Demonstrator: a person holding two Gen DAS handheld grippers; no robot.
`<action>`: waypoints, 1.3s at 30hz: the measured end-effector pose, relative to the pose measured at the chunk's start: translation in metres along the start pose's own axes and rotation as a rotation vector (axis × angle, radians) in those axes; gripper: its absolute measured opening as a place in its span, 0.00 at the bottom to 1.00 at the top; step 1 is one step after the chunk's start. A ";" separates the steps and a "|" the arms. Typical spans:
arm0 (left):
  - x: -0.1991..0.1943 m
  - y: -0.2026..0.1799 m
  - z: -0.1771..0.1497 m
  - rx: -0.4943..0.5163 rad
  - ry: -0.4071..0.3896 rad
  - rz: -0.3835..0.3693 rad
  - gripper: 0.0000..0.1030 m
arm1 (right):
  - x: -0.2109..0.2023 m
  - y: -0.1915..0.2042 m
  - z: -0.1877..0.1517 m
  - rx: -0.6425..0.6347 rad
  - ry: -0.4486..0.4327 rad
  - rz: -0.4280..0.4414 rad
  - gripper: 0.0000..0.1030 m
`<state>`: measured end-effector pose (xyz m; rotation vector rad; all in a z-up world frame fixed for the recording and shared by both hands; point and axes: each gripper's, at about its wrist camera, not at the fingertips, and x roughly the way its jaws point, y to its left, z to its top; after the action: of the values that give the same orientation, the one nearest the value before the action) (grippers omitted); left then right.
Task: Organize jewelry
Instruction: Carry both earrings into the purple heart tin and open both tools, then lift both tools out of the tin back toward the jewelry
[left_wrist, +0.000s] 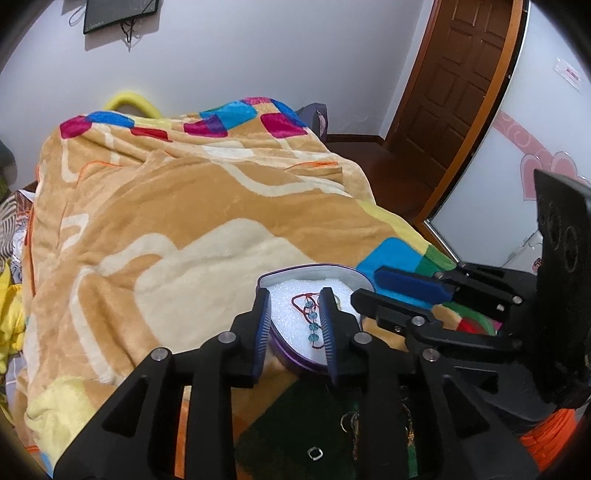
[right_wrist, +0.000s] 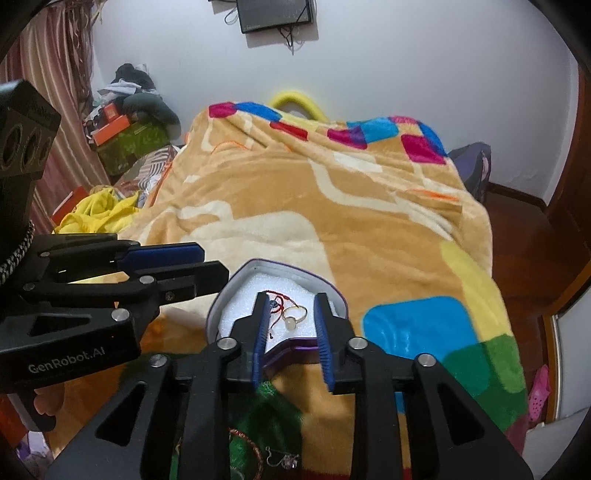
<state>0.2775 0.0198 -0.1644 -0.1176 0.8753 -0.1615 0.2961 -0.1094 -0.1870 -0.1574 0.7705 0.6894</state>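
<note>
A purple heart-shaped tin (left_wrist: 295, 360) (right_wrist: 295, 349) with white foam inside lies on the bed blanket. In it lie a red cord bracelet with blue beads (left_wrist: 312, 317) (right_wrist: 275, 308) and a gold ring with a pale stone (right_wrist: 293, 317). My left gripper (left_wrist: 293, 325) is open and empty, just above the tin's near edge over the bracelet. My right gripper (right_wrist: 290, 328) is open and empty, above the tin's near edge with the ring between its fingers in view. Loose jewelry lies in front of the tin: a small silver ring (left_wrist: 314, 453), chains (left_wrist: 351, 424), a red bracelet (right_wrist: 251, 446), a silver piece (right_wrist: 286, 459).
The tan patterned blanket (left_wrist: 166, 221) (right_wrist: 332, 206) covers the bed. The right gripper's body (left_wrist: 461, 314) is close beside the left one; the left gripper's body (right_wrist: 92, 295) shows in the right wrist view. A wooden door (left_wrist: 454, 92) and floor are at the right. Clutter (right_wrist: 125, 125) is at the far left.
</note>
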 end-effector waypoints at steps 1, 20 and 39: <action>-0.004 -0.001 -0.001 0.005 -0.006 0.003 0.28 | -0.003 0.001 0.001 -0.002 -0.008 -0.005 0.27; -0.088 -0.022 -0.027 0.074 -0.113 0.056 0.46 | -0.091 0.023 -0.012 -0.003 -0.167 -0.110 0.43; -0.058 -0.011 -0.095 0.062 0.063 0.046 0.46 | -0.059 0.013 -0.076 0.096 -0.007 -0.120 0.43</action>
<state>0.1665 0.0160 -0.1793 -0.0348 0.9341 -0.1492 0.2131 -0.1585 -0.1998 -0.1130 0.7793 0.5385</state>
